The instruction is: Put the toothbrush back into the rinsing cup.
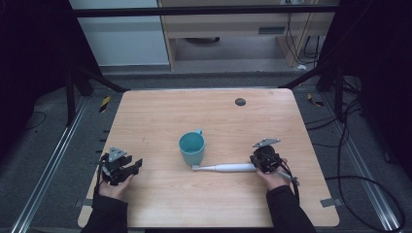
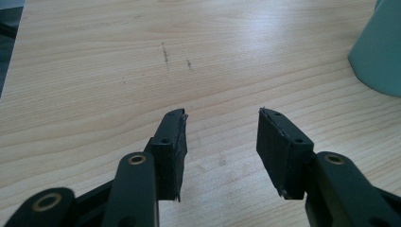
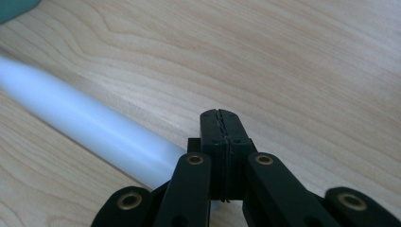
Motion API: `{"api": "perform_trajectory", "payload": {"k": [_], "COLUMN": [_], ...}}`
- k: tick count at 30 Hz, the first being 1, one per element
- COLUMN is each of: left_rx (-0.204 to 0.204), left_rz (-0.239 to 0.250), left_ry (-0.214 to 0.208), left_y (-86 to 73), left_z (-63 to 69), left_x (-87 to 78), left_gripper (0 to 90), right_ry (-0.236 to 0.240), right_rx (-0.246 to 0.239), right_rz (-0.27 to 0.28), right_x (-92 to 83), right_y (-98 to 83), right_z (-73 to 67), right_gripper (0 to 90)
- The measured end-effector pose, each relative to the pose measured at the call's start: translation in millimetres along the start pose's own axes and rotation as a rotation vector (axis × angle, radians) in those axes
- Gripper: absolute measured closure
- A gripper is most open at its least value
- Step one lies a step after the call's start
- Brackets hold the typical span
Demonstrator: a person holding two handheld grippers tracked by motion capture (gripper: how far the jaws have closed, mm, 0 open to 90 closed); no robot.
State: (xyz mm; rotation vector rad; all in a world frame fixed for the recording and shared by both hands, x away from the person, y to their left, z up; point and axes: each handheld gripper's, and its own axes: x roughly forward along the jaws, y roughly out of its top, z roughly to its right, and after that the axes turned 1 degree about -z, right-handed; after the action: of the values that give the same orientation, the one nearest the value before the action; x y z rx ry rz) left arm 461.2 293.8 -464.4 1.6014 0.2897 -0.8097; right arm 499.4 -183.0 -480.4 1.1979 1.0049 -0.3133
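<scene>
Toothbrush (image 1: 228, 168) beside closed right tool (image 3: 220, 118).

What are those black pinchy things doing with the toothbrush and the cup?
A person sits at a wooden table with a black gripper in each hand. The right gripper has its fingers pressed shut, right beside the handle end of a white toothbrush; the brush is not between them. The toothbrush lies flat, its head near a teal cup standing upright mid-table. The left gripper rests off to the side with its fingers open, holding nothing.
</scene>
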Motion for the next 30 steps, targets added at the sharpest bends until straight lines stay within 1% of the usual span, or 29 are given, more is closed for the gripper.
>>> {"api": "perform_trajectory", "payload": {"k": [4, 5, 6, 13, 15, 19, 23, 25, 29, 30], "left_rx": [0.002, -0.002, -0.001, 0.002, 0.001, 0.003, 0.001, 0.004, 0.006, 0.006], "left_rz": [0.000, 0.002, 0.001, 0.001, 0.002, 0.001, 0.003, 0.001, 0.002, 0.003], "left_ry": [0.001, 0.000, 0.000, -0.002, -0.002, -0.003, -0.003, -0.003, -0.003, -0.003], "left_y": [0.1, 0.0, 0.0, 0.2, 0.1, 0.1, 0.2, 0.2, 0.2, 0.2], "left_z": [-0.5, -0.4, -0.3, 0.3, 0.2, 0.6, 0.8, 0.5, 0.8, 1.1], "left_x": [-0.7, -0.4, -0.3, -0.6, -0.5, -0.6, -0.7, -1.1, -1.4, -1.5], "left_gripper": [52.7, 52.7, 52.6, 52.6, 52.7, 52.6, 52.7, 52.7, 52.7, 52.7], "right_ry": [0.004, 0.005, 0.016, 0.029, 0.030, 0.047, 0.053, 0.061, 0.066, 0.074], "right_rx": [-0.004, -0.012, -0.007, -0.009, -0.016, -0.026, -0.028, -0.026, -0.027, -0.027], "right_rz": [0.007, 0.008, 0.015, -0.001, -0.002, -0.006, -0.009, 0.003, 0.008, 0.007], "right_x": [-4.0, -5.7, -7.8, -10.8, -12.5, -16.3, -18.2, -21.9, -25.8, -28.6], "right_y": [-2.3, -3.0, -6.7, -13.6, -14.9, -19.5, -22.5, -24.7, -27.6, -29.6], "right_z": [-0.4, -0.6, -1.9, -3.1, -3.8, -8.8, -11.2, -13.6, -16.8, -18.9], "right_gripper": [90.0, 90.0, 90.0, 90.0, 90.0, 90.0, 90.0, 90.0, 90.0, 90.0]}}
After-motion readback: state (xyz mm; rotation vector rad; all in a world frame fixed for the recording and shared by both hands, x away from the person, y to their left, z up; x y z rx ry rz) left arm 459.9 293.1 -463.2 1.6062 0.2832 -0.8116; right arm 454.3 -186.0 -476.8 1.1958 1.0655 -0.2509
